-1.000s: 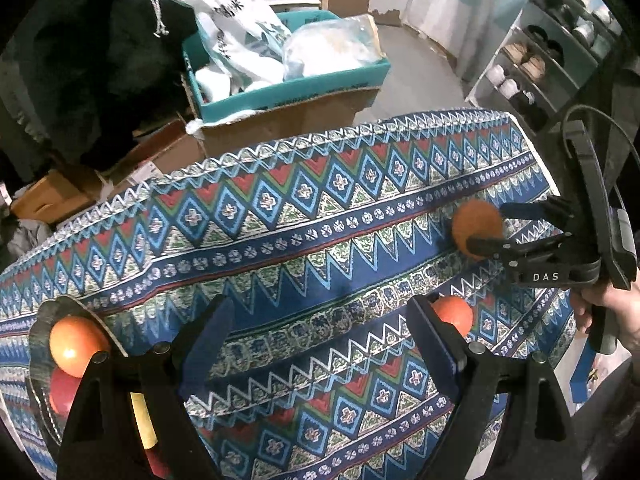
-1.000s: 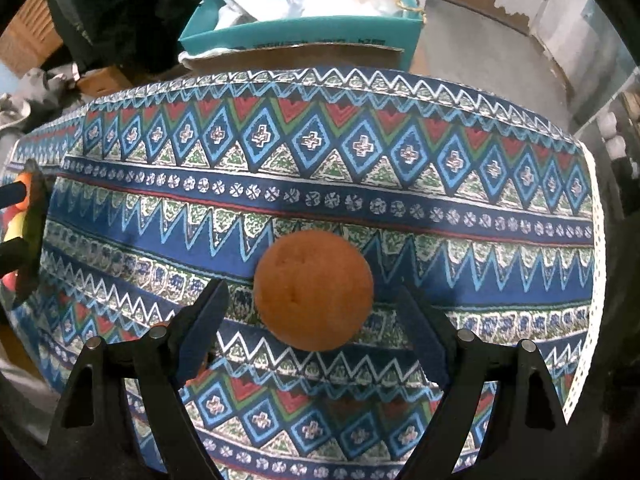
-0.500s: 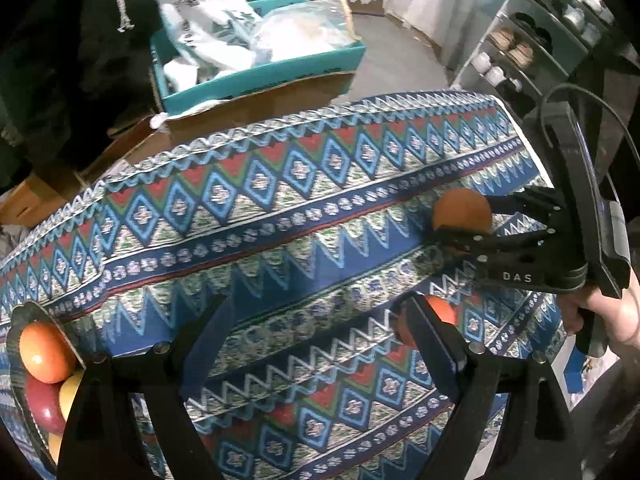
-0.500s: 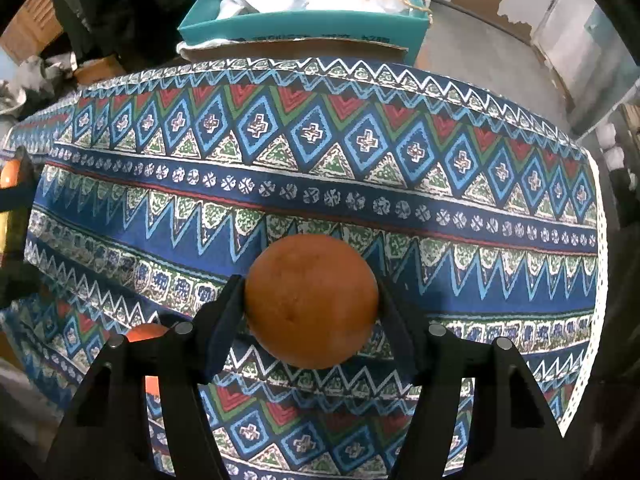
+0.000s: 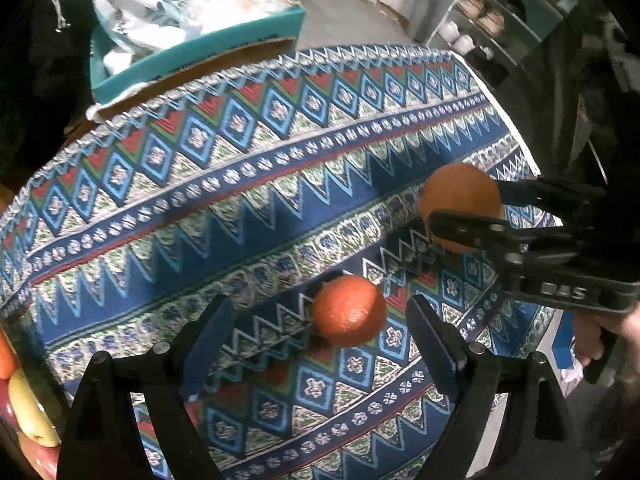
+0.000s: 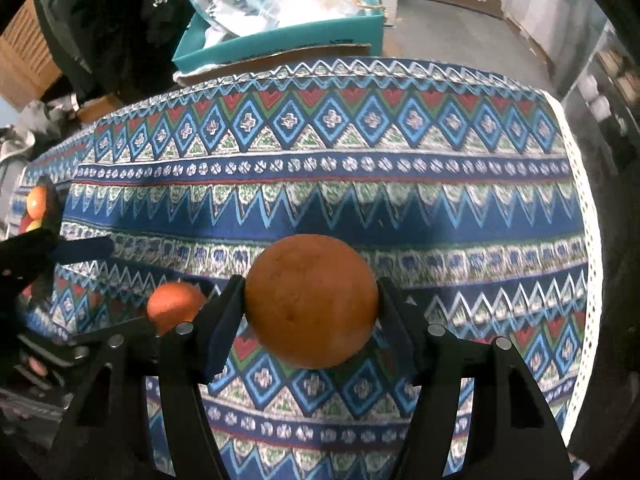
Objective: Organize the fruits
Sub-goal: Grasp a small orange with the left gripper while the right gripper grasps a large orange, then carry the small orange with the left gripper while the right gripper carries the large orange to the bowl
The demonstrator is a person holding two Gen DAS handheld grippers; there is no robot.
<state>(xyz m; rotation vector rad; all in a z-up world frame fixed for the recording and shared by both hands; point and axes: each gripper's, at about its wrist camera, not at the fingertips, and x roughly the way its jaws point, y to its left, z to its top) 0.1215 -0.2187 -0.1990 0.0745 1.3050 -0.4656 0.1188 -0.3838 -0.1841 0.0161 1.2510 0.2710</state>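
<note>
Orange fruit is the business here. From the left wrist view, a reddish orange (image 5: 349, 309) lies loose on the patterned tabletop (image 5: 224, 184), between the left tongs (image 5: 320, 344), which stand wide and hold nothing, probably lined up to take it next. Just beyond that reddish orange, the right tongs (image 5: 466, 210) pinch a paler orange (image 5: 460, 200), seemingly lifted clear for carrying. At the far left edge sits a bowl of fruit (image 5: 24, 400), likely where both belong.

From the right wrist view, the right tongs (image 6: 310, 312) clamp the paler orange (image 6: 311, 300) on 2 sides; the reddish orange (image 6: 174, 306) rests just left.
</note>
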